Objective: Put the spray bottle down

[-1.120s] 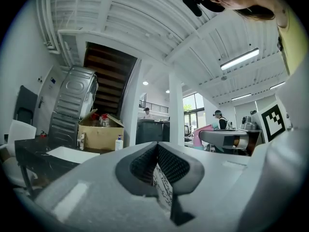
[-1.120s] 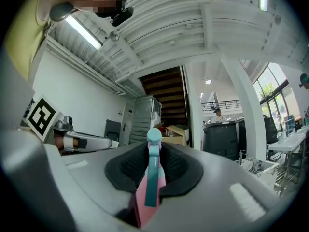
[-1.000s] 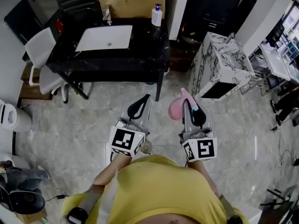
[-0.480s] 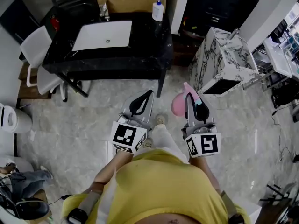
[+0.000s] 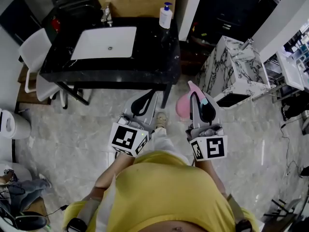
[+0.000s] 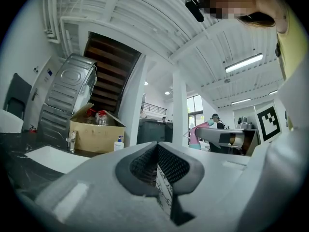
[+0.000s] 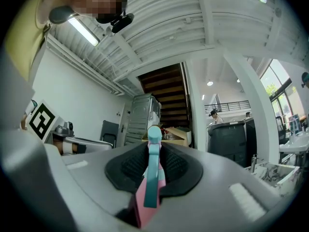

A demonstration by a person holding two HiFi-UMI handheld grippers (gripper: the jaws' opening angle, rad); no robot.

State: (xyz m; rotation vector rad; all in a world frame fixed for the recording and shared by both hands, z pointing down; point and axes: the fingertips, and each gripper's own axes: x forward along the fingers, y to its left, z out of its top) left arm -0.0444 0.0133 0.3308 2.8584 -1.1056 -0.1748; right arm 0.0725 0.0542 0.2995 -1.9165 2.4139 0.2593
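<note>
A pink spray bottle (image 5: 182, 106) with a teal trigger (image 7: 151, 164) is clamped between the pads of my right gripper (image 5: 198, 102), held out level above the floor, its body hanging to the left of the jaws. In the right gripper view the bottle's head (image 7: 153, 134) fills the gap between the black pads. Beside it, my left gripper (image 5: 146, 102) is shut with its pads (image 6: 145, 164) together and nothing in them. Both grippers point toward the black table (image 5: 152, 47), a short way off its near edge.
The black table carries a white sink basin (image 5: 104, 42), a tap (image 5: 106, 16) and a soap pump bottle (image 5: 165, 15), with a cardboard box (image 5: 137, 1) behind. A white chair (image 5: 33, 57) stands at its left, a marble-patterned cabinet (image 5: 237, 71) at its right. Marble floor (image 5: 72, 129) lies below.
The person has walked forward with both grippers. The black table and the marble cabinet have come nearer. The right gripper's hold on the spray bottle looks the same.
</note>
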